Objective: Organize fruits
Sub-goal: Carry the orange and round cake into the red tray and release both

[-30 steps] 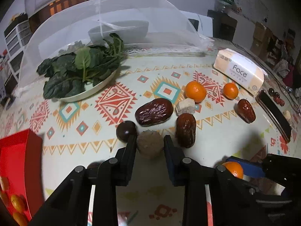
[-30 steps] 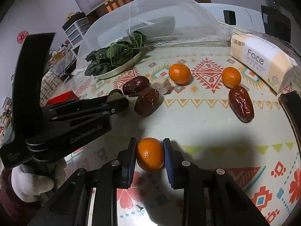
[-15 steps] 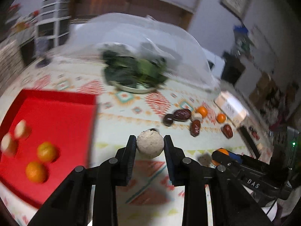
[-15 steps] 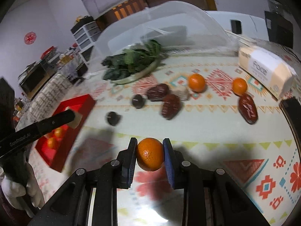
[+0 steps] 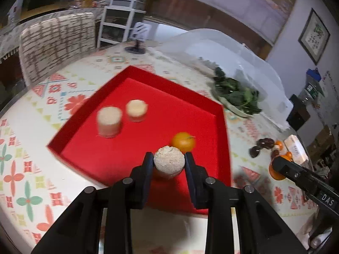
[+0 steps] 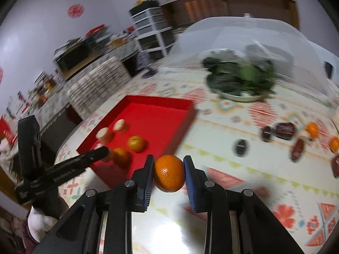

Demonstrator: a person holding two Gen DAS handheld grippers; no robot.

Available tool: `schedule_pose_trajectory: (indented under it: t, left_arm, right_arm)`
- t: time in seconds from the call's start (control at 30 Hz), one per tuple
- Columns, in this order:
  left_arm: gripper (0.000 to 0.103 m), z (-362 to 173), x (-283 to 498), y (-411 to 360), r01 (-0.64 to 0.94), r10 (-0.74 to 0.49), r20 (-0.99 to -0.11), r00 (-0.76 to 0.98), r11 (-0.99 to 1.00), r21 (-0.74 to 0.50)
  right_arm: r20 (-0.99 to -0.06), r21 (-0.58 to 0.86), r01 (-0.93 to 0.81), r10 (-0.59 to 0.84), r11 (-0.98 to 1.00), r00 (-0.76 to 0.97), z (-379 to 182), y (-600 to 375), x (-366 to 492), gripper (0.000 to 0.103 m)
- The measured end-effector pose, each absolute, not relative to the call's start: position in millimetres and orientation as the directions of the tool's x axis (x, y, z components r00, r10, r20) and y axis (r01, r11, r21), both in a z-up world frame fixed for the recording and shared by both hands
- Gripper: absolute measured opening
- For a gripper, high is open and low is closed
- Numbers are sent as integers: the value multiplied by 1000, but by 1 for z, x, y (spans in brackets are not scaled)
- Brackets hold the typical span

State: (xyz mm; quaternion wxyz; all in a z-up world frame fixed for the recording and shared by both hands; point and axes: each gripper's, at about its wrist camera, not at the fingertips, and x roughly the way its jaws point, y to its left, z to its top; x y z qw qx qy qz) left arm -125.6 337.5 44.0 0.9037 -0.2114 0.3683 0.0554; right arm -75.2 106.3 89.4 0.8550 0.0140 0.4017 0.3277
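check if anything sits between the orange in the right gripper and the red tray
Nothing visible blocks it. The orange, clamped in the right gripper, has only bare tablecloth between it and the red tray. The left gripper is already over the tray's near corner.

We look from two fisheye cameras, each riding on a handheld gripper and facing forward and down along its fingers. Our left view hangs close over the near rim of the red tray [image 5: 222, 127], the right gripper [image 5: 275, 165] at its right edge. Our right view sits farther back over the patterned tablecloth [image 6: 243, 186]. Both share the tray, the plate of greens [image 6: 239, 97] and the mesh food cover [image 5: 233, 48]
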Motion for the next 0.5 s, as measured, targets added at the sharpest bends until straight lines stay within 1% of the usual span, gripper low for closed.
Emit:
schedule_pose_trajectory:
  t: [0.2,0.4,0.5]
  left_arm:
    - [29,37,-128,359,-285,-26,-690,724,899,-333]
    - [29,34,-132,372,-299,-23,-683,730,888,-350]
    - [32,37,-135,375,-301,-20,-676,736,886,-353]
  right_arm:
    - [-714,260,-598,568,758,410,75,163,-72,30]
    - [-759,219,-624,532,750,374,51,199,-70,30]
    - [-777,209,-624,515,753,362,40,209,-68,30]
